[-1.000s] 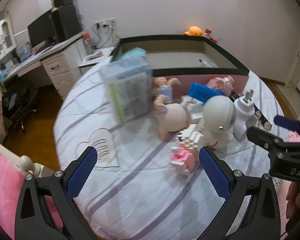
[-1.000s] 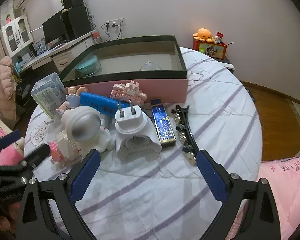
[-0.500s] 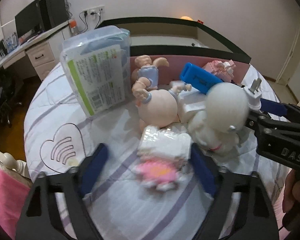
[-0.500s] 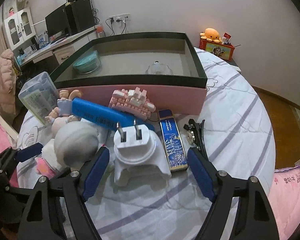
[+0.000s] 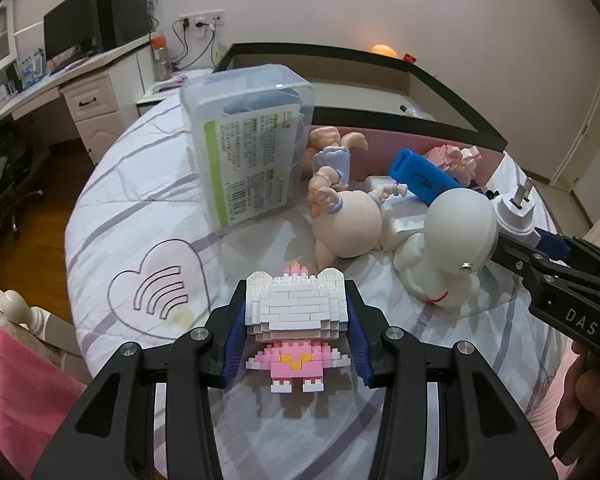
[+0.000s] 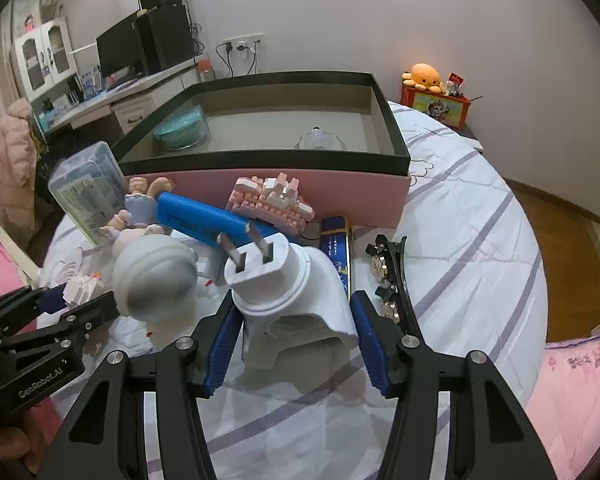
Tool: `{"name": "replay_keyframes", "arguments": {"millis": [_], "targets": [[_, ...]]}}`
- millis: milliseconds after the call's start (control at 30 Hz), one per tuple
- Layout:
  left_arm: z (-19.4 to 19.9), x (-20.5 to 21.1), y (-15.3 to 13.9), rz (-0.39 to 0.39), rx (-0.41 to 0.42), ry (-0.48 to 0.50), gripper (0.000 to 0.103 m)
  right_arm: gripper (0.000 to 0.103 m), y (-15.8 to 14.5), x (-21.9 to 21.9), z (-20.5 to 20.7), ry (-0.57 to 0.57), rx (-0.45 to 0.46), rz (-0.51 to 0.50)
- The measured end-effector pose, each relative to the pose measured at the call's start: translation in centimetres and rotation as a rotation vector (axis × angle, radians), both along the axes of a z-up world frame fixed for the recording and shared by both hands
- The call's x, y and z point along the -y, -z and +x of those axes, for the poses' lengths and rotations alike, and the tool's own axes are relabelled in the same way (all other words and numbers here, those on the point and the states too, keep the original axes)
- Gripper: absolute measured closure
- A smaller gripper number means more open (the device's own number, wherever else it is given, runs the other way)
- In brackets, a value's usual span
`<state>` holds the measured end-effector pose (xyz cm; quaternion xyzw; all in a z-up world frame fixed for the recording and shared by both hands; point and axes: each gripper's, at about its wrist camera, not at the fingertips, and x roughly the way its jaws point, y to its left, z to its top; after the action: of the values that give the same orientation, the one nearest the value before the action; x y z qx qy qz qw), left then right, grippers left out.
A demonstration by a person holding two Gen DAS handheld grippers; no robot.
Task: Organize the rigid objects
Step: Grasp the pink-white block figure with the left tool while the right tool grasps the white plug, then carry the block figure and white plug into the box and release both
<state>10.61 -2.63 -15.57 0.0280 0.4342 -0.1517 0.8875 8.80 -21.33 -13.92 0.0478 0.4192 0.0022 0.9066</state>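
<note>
- Left claw [image 5: 296, 344] is closing, and the brick figure [image 5: 296, 320] sits right between its blue pads [image 5: 233, 342]; the pads look tight against the white brick sides.
- The figure stands on the striped bed cover [image 5: 140, 208], white head towards the far side, pink body nearest the camera.
- Just beyond the left claw, to its right, lies a white round-headed toy [image 5: 456, 232]; a doll [image 5: 348, 216] lies beside that, further off.
- Ahead and left of the left claw, a clear labelled box [image 5: 248, 144] stands tilted on the cover.
- Right claw [image 6: 296, 340] is closing too, with the white plug adapter [image 6: 292, 292] between its pads [image 6: 370, 344]; a thin gap still shows on each side, so no firm grip there.
- The adapter stands on the cover, its two prongs pointing up and away from the claw.
- Past the adapter lie a blue stick [image 6: 208, 220] and a pink brick build [image 6: 276, 200], against the pink wall of the storage box [image 6: 340, 192].
- Right of the right claw, a black hair clip [image 6: 396, 280] lies just beside a blue flat case [image 6: 336, 252].
</note>
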Motion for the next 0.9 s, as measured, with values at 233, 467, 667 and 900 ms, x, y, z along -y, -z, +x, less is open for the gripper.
{"name": "replay_keyframes", "arguments": {"millis": [233, 467, 667, 900], "targets": [[-0.9, -0.7, -1.6, 0.011, 0.037, -0.017, 0.058, 0.047, -1.1, 0.6, -1.1, 0.007, 0.027, 0.066], [-1.6, -0.9, -3.9, 0.011, 0.082, -0.024, 0.058, 0.047, -3.1, 0.8, -1.9, -0.01, 0.066, 0.116], [-1.3, -1.1, -7.0, -0.015, 0.139, -0.026, 0.058, 0.047, -5.6, 0.7, -1.8, -0.039, 0.116, 0.133], [1.4, 0.5, -11.6, -0.048, 0.227, -0.017, 0.058, 0.047, -8.6, 0.9, 0.4, -0.071, 0.179, 0.108]]}}
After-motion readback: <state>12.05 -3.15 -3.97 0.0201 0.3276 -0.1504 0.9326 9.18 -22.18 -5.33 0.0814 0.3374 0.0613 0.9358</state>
